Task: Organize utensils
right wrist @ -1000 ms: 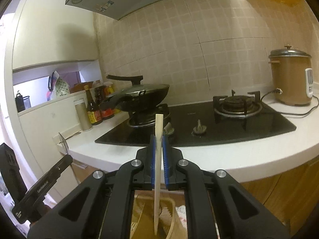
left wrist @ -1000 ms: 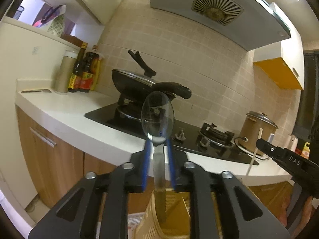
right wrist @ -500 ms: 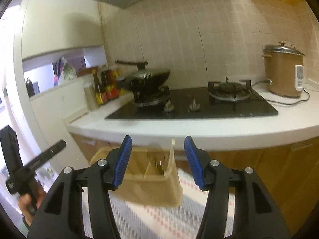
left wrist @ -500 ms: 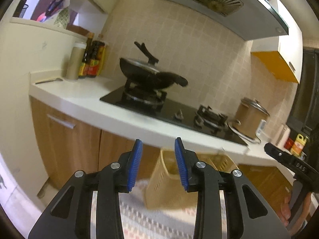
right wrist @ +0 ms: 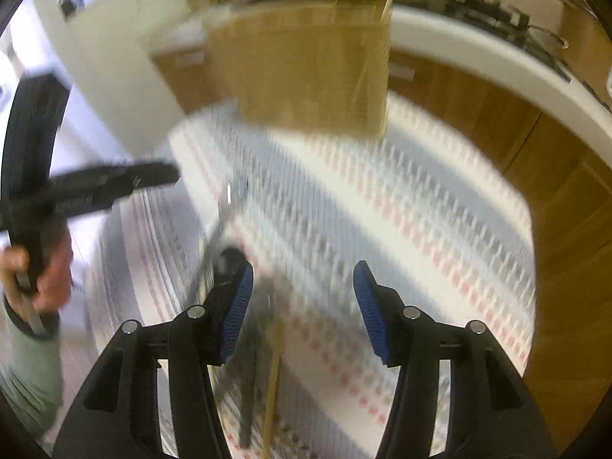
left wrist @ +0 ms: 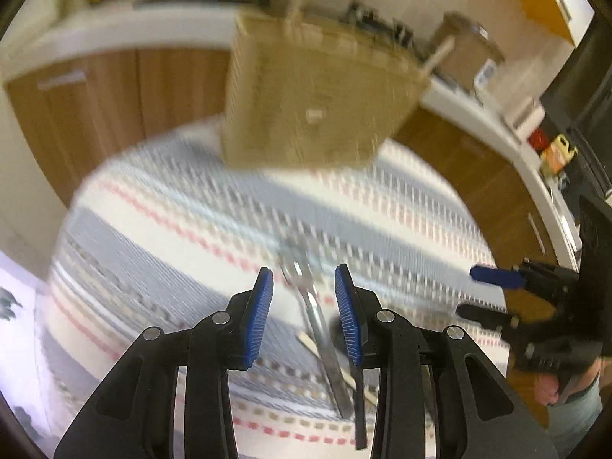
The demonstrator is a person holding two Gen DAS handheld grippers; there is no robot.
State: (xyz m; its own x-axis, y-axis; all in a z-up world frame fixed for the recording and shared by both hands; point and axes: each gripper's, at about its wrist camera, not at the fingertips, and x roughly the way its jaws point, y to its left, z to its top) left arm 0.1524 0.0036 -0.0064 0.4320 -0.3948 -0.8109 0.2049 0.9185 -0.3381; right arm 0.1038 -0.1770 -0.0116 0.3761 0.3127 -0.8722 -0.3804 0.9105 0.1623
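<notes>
A tan slatted utensil holder [left wrist: 306, 107] stands at the far side of a striped cloth [left wrist: 172, 199], with a pale stick [left wrist: 440, 53] rising out of it. My left gripper [left wrist: 304, 287] points down at the cloth, open, with a metal utensil [left wrist: 311, 310] lying on the cloth in line with its gap, untouched. A wooden stick [left wrist: 306, 340] and a dark handle [left wrist: 359, 401] lie beside it. My right gripper [right wrist: 302, 306] is open and holds nothing. Below it lie a wooden stick [right wrist: 273, 382] and a dark utensil [right wrist: 244, 382]. The holder [right wrist: 306, 69] is blurred.
Wooden cabinet doors [left wrist: 114, 88] and a white counter edge [left wrist: 478, 114] run behind the cloth. My right gripper [left wrist: 493, 277] shows at the right edge of the left view. A hand [right wrist: 49, 283] holding my left gripper [right wrist: 114, 183] is at the left of the right view.
The spoon and the pale stick have left the two grippers, both of which opened. Both have tipped down from the stove and counter toward the striped cloth and the utensils on it.
</notes>
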